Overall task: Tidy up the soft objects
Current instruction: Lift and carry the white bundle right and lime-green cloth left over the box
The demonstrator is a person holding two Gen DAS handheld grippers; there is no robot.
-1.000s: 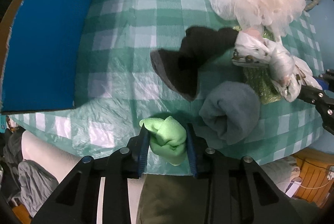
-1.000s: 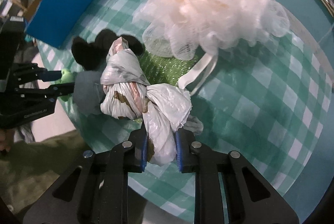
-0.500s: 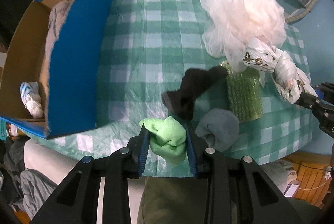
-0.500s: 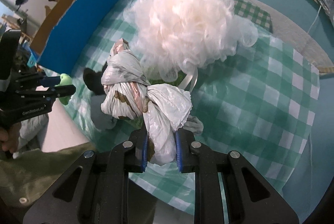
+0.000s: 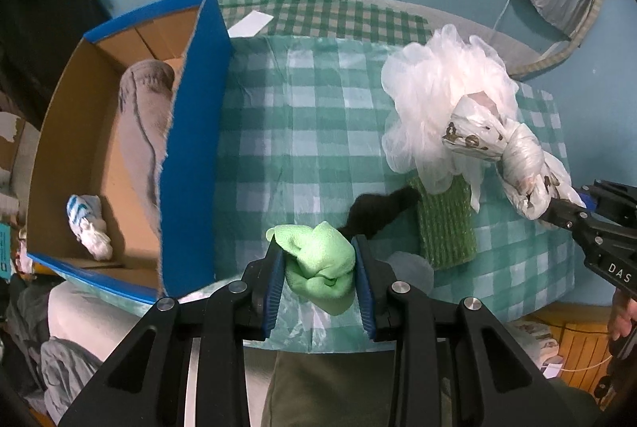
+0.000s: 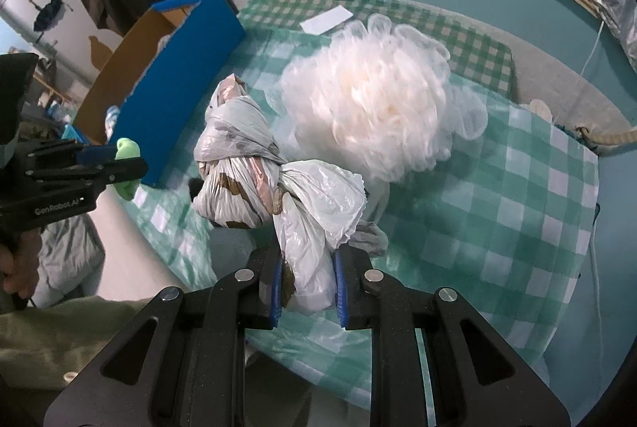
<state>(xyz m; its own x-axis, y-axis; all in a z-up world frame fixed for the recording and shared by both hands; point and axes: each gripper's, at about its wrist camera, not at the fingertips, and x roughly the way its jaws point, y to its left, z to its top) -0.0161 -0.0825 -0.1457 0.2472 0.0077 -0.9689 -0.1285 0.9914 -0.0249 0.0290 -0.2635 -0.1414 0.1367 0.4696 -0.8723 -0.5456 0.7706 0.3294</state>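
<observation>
Checked tablecloth (image 5: pixel 302 132) fills mid-frame. My left gripper (image 5: pixel 319 281) is clamped on the green cloth (image 5: pixel 321 267), lower centre, beside the blue box (image 5: pixel 195 164). My right gripper (image 6: pixel 306 283) pinches the knotted plastic bag (image 6: pixel 254 180), centre frame.

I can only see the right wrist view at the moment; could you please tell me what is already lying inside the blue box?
Observer: In the left wrist view, the blue box holds a rolled grey towel along its right wall.
Operator: Thank you. Is anything else in there?
Observer: Yes, a small white bundle with blue stripes lies on the box floor, apart from the towel.
Operator: And what sits under the white mesh pouf?
Observer: A green ribbed sponge lies flat on the checked tablecloth, partly beneath the white mesh pouf, with a black cloth beside it.
</observation>
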